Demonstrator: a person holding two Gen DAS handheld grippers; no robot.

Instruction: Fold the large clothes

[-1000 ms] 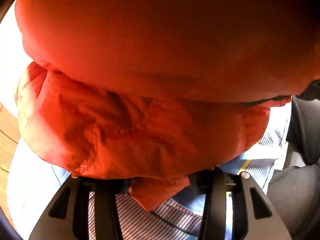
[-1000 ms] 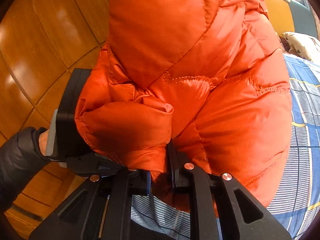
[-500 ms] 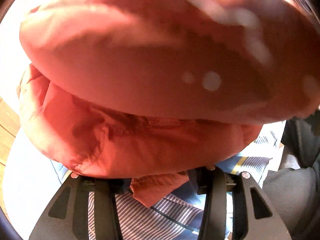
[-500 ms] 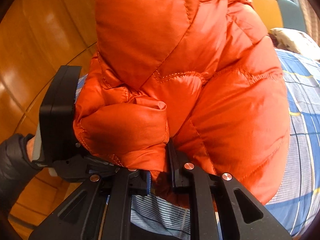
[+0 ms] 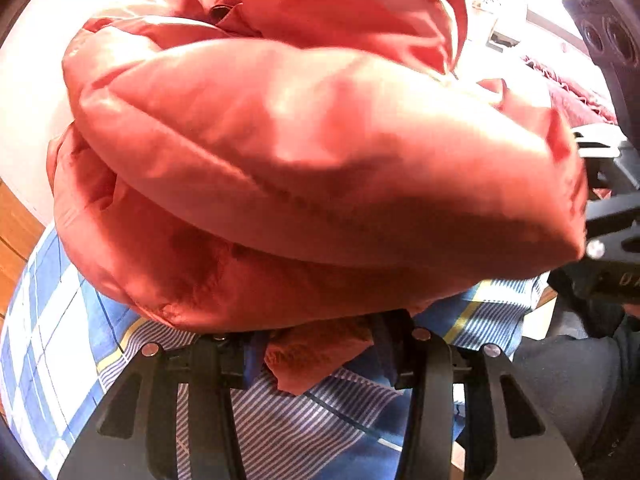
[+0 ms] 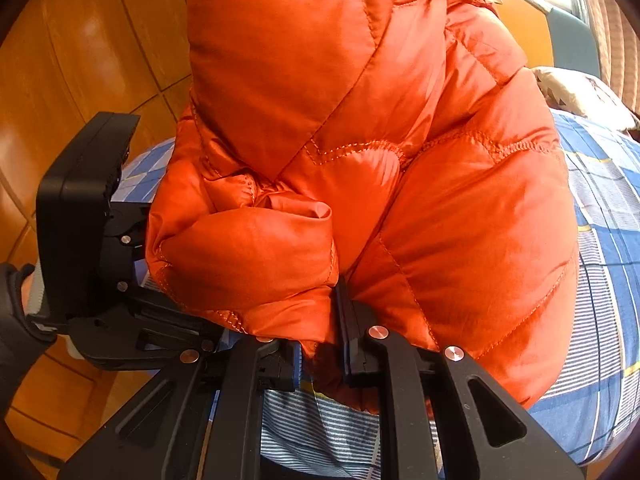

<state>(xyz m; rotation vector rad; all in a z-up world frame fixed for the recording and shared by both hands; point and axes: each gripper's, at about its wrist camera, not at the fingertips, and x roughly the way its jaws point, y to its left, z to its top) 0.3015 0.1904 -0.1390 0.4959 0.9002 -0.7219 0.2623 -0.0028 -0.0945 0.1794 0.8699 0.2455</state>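
The orange puffer jacket (image 6: 400, 184) filled most of both views, bunched in thick quilted folds and held up over a blue, white and yellow checked bedsheet (image 6: 600, 280) that covered the bed beneath it. In the right wrist view a rolled edge of the jacket bulged out just above the right gripper (image 6: 320, 356), whose jaws stood close together with a fold of orange fabric pinched between them, so the grip on the jacket was plain. In the left wrist view the jacket (image 5: 320, 168) looked paler and washed out by strong light (the upper part was blurred), and it hung as two stacked puffy layers over the left gripper (image 5: 316, 352). That gripper's jaws stood partly apart with a wad of orange cloth caught between them; the cloth appeared clamped, though the fabric hid the pads themselves, so the contact was likely rather than certain. The left gripper's black body showed at the left edge of the right wrist view, just beside the jacket's rolled edge, with a dark sleeve (image 6: 16, 320) behind it. Beyond the bed lay a glossy wooden floor (image 6: 80, 60), and a patterned pillow (image 6: 580, 96) rested at the far end of the sheet.
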